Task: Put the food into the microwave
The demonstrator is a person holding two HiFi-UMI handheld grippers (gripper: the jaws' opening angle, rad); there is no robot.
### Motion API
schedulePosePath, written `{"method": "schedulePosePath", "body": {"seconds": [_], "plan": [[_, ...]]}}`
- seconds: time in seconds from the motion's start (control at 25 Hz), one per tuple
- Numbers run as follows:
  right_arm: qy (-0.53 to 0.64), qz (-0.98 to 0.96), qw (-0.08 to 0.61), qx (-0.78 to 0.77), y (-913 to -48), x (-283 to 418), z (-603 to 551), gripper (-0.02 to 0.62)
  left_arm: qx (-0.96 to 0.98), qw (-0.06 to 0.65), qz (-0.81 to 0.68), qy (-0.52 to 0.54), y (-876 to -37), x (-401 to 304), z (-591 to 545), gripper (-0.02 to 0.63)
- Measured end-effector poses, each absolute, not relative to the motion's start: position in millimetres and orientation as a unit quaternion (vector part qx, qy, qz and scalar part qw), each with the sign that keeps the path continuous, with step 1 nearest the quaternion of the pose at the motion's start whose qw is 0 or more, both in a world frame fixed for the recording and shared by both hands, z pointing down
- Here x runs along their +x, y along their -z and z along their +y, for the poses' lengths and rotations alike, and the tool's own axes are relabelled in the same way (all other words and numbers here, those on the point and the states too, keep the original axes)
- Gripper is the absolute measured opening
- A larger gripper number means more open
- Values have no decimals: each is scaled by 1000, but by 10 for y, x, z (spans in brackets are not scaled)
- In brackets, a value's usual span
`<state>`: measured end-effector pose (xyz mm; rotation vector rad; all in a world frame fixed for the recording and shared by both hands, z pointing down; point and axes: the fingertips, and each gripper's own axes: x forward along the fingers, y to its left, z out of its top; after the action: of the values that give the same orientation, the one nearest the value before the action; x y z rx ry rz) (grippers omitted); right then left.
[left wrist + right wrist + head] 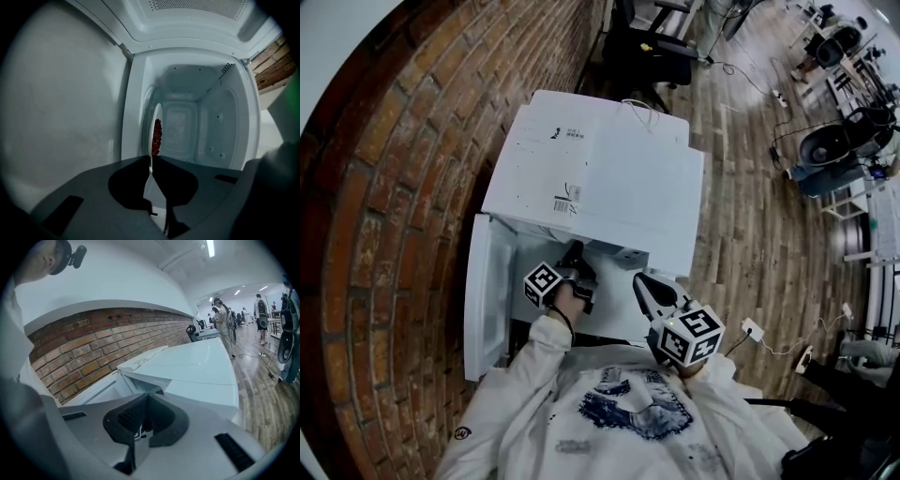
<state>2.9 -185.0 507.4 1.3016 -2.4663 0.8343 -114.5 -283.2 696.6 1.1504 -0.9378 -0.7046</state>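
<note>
Head view: a brick wall (pixel 412 187) fills the left side and a wooden floor (pixel 750 187) the right, with a white microwave (pixel 600 169) between them, its top turned up to the camera. Its door (pixel 487 291) hangs open at the near left. A person in a white printed sweatshirt (pixel 609 412) stands just in front of it. The left gripper (pixel 575 255) reaches into the microwave's opening, while the right gripper (pixel 147 395) hangs outside, near the microwave's right front corner, its jaws pressed together with nothing between them. In the left gripper view the jaws are pinched on the rim of a thin white plate (pixel 154 114), seen edge-on and rolled over with the camera. The plate reaches into the white cavity (pixel 197 126). A heap of small dark red food (pixel 157 137) lies on the plate, at the mouth of the cavity, well short of the far wall.
</note>
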Motion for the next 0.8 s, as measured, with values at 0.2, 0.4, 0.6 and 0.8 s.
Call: {"method": "schedulePosePath", "body": {"seconds": [0.2,0.4,0.6,0.8], "plan": [[-285,-843,115,442,-5071,16,-1846,14,513,681,-419,313,-6968,-1159,-2831,28],[-285,-844,114,439,-5072,33,-1818,14,510,680,-422,315,-6951,-1159,-2817,28],[-286,-844,112,439,-5073,69,-1781,14,509,679,-424,316,-6955,-1158,-2779,29],[-286,-846,108,437,-5063,99,-1724,14,519,674,-426,309,-6929,-1143,-2717,29]]}}
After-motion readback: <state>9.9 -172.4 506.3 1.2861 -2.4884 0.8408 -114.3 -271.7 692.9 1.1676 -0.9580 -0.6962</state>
